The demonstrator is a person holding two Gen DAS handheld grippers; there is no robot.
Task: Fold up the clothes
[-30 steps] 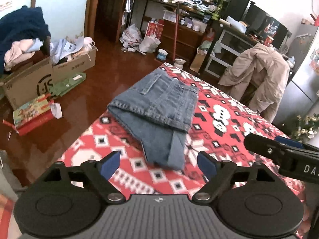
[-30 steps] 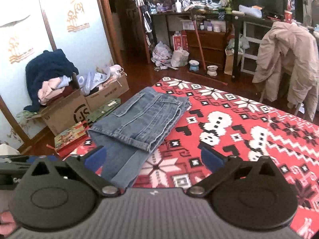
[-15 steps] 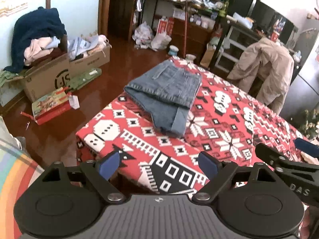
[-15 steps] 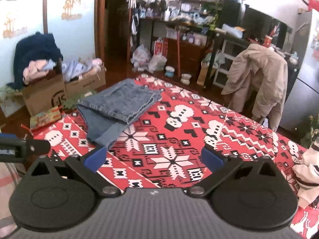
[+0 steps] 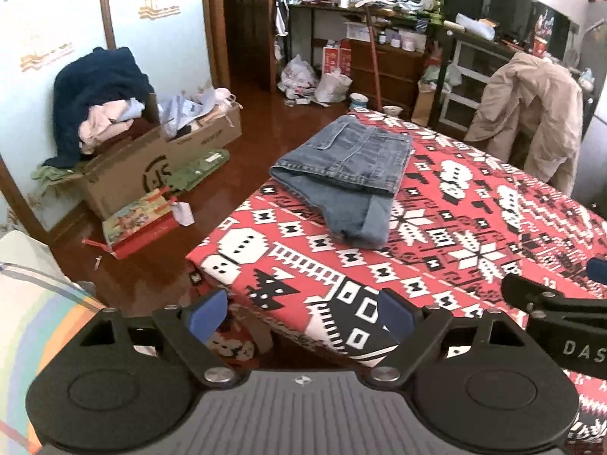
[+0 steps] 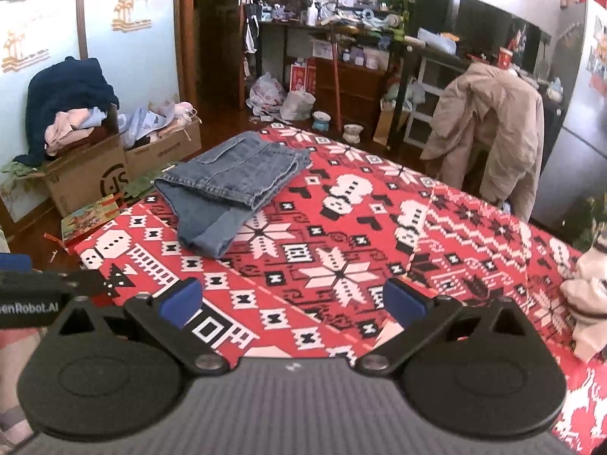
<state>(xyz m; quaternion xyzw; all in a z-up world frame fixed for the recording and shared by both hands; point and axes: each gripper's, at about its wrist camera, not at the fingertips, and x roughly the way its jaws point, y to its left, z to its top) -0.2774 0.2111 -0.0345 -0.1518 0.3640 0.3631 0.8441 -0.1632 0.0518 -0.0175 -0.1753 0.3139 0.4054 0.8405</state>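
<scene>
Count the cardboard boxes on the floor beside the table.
2: the larger cardboard box heaped with clothes by the wall, and a smaller box touching its far side. Others may be hidden in the clutter.

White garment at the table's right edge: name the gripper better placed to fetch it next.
Right, probably. The white garment lies just beyond the open right gripper; the left wrist view doesn't show it, and the left gripper sits beside the folded jeans.
</scene>
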